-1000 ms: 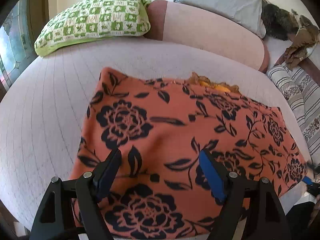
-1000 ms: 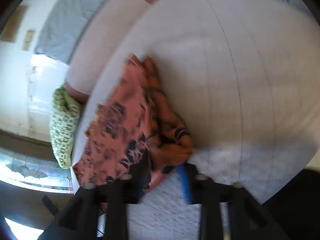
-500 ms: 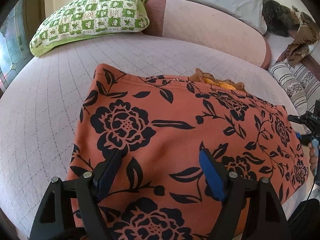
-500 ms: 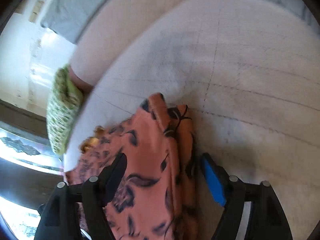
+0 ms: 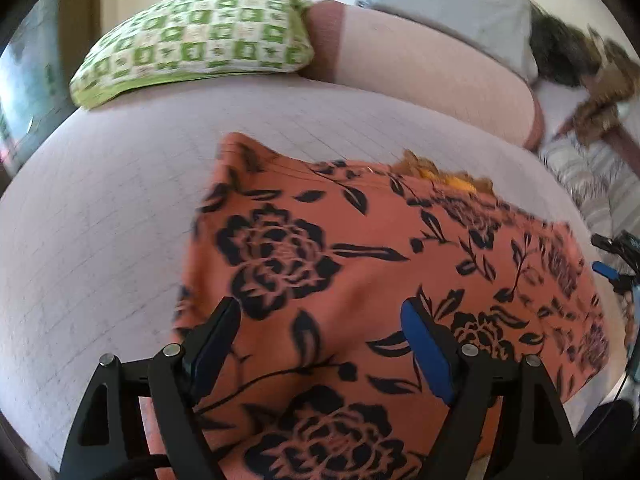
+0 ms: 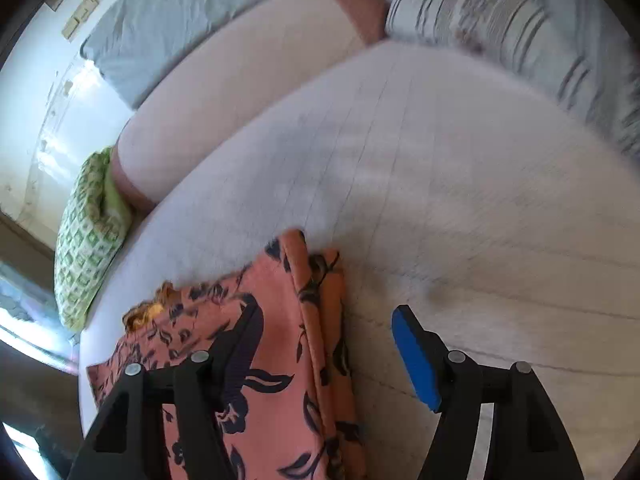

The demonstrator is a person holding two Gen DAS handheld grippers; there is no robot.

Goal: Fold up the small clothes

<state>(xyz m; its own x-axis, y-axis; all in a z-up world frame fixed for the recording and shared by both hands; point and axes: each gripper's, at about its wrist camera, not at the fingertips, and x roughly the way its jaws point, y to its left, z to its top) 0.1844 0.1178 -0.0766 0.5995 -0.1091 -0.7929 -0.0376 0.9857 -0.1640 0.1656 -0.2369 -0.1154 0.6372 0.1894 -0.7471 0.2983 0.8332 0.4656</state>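
An orange garment with black flowers (image 5: 360, 280) lies spread flat on the pale quilted bed (image 5: 100, 220). A bit of yellow-orange trim (image 5: 440, 172) shows at its far edge. My left gripper (image 5: 320, 320) is open and empty, held above the garment's near part. In the right wrist view the garment (image 6: 280, 340) lies at the lower left with a folded edge. My right gripper (image 6: 324, 336) is open and empty, over that right edge. The right gripper also shows in the left wrist view (image 5: 612, 268) at the garment's far right side.
A green checked pillow (image 5: 196, 36) and a long pink bolster (image 5: 420, 64) lie at the head of the bed. A grey pillow (image 5: 448, 4), dark and brown clothes (image 5: 580, 64) and a striped cushion (image 6: 500, 20) lie to the right.
The right gripper has let go of the garment's bunched corner, opened, and swung toward the bed. The garment now lies flatter. The left gripper has shifted slightly, staying open.
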